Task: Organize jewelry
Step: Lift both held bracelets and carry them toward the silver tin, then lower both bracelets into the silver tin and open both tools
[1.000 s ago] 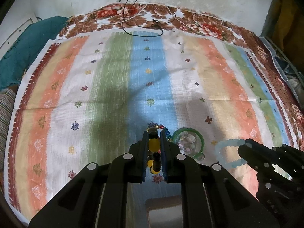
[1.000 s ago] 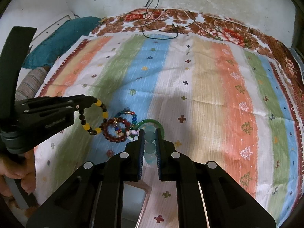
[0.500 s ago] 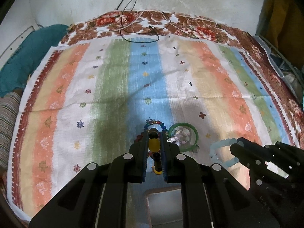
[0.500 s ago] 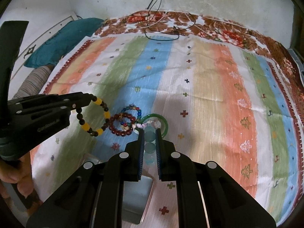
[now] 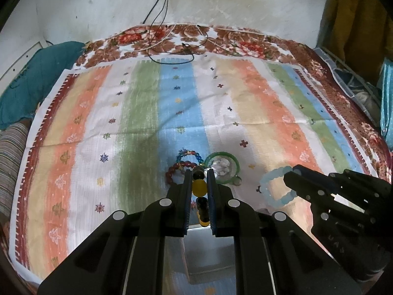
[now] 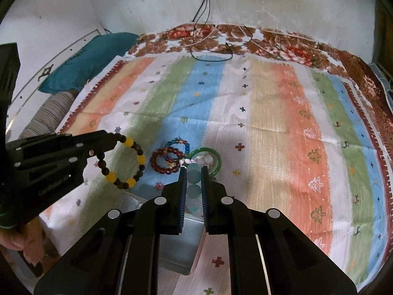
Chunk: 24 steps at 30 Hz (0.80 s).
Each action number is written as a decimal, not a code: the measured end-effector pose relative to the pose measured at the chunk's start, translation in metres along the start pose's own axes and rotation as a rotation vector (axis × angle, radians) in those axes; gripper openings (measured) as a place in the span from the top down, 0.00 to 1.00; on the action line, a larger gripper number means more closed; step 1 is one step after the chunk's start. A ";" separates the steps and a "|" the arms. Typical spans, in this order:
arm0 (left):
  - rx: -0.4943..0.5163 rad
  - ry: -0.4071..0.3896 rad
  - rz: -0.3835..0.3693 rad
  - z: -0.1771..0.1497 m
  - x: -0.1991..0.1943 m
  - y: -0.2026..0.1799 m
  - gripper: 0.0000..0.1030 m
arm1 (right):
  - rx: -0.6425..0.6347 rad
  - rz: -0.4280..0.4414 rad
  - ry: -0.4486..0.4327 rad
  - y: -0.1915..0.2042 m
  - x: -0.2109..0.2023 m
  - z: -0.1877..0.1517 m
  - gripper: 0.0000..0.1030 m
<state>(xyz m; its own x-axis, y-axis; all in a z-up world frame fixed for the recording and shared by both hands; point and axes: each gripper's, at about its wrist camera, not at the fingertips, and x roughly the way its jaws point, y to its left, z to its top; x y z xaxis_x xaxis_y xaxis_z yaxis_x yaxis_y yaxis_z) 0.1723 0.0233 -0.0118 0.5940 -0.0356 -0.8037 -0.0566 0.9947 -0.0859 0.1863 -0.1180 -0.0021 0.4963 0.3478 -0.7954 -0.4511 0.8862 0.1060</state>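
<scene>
1. Two grippers are in view. The left gripper [image 5: 199, 180] has its jaws clenched on one yellow-and-dark bead bracelet [image 6: 124, 162], which hangs as an open loop off the jaw tips, above the cloth.
2. The right gripper [image 6: 194, 172] has its jaws clenched on one pale blue bead bracelet [image 5: 275, 186]; its loop also hangs clear of the cloth.
3. The landmark is one green bangle [image 6: 217, 158], lying flat on the striped cloth [image 6: 282, 123] that covers the bed.
4. A small heap of clear and pale beads [image 5: 221, 166] sits inside the green bangle; its count cannot be told.
5. One multicoloured bead bracelet [image 6: 178, 145] lies just beside the bangle, on its left in the right wrist view.
6. One dark red bead bracelet [image 6: 167, 159] overlaps that multicoloured one, one step further from the bangle.
7. That makes five rings in all: two held, three on the cloth.
8. One shiny metal tray [image 6: 176, 250] lies nearer the cameras than the bangle, under both sets of jaws.
9. Far behind the bangle, black cables [image 6: 211, 54] trail onto the floral bedspread [image 6: 282, 46], and one teal pillow [image 6: 81, 61] lies at its left edge.
</scene>
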 end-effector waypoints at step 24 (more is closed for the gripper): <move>0.023 -0.034 -0.036 -0.042 -0.042 -0.010 0.89 | -0.024 0.044 0.002 0.021 -0.025 -0.038 0.88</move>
<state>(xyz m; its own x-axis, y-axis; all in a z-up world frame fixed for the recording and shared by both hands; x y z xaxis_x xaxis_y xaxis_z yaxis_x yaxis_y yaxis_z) 0.1143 0.0110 -0.0022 0.6221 -0.0688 -0.7799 -0.0161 0.9948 -0.1007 0.1361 -0.1203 -0.0029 0.4744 0.3854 -0.7914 -0.4903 0.8624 0.1261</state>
